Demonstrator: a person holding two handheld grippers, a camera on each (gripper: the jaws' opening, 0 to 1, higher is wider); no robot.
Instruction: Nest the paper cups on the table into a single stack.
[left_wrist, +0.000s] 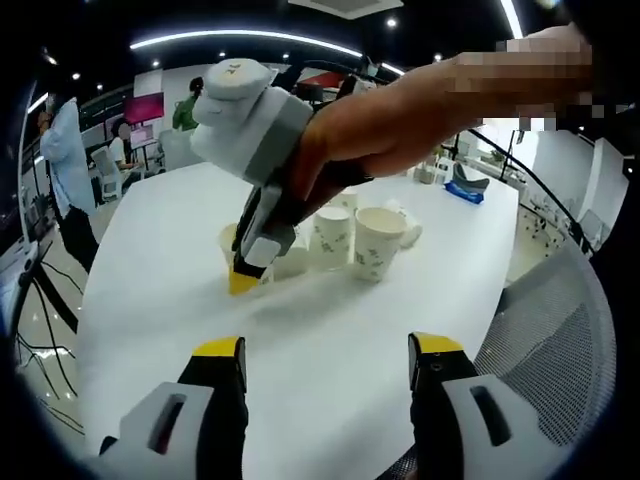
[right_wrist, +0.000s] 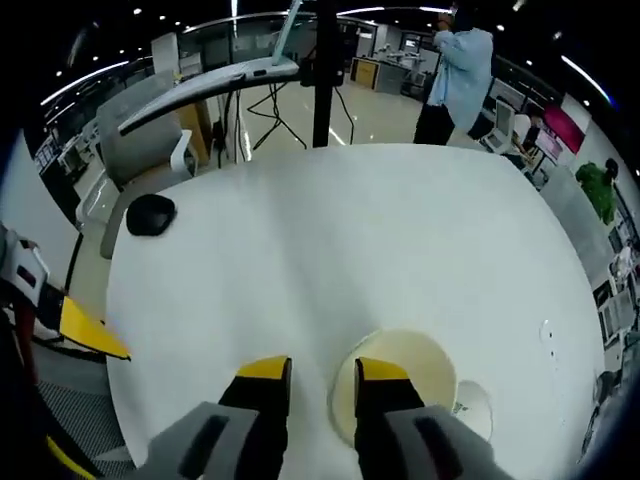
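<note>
Several white paper cups with a green print stand grouped mid-table, among them one (left_wrist: 331, 234) and one (left_wrist: 377, 240). At the group's left is an open cup (left_wrist: 228, 240), also seen from above as the cup (right_wrist: 425, 375). My right gripper (right_wrist: 323, 375), held by a hand, reaches down to it: its jaws stand a narrow gap apart, one inside the rim and one outside, astride the cup's wall. Another cup (right_wrist: 477, 408) lies just beside. My left gripper (left_wrist: 325, 355) hangs open over bare table, short of the cups, with nothing between its jaws.
The round white table (left_wrist: 330, 320) has a grey mesh chair (left_wrist: 560, 340) at one edge and a grey chair (right_wrist: 140, 150) at another. A black object (right_wrist: 150, 213) lies near that rim. People stand beyond the table, one in a light blue shirt (right_wrist: 455, 70).
</note>
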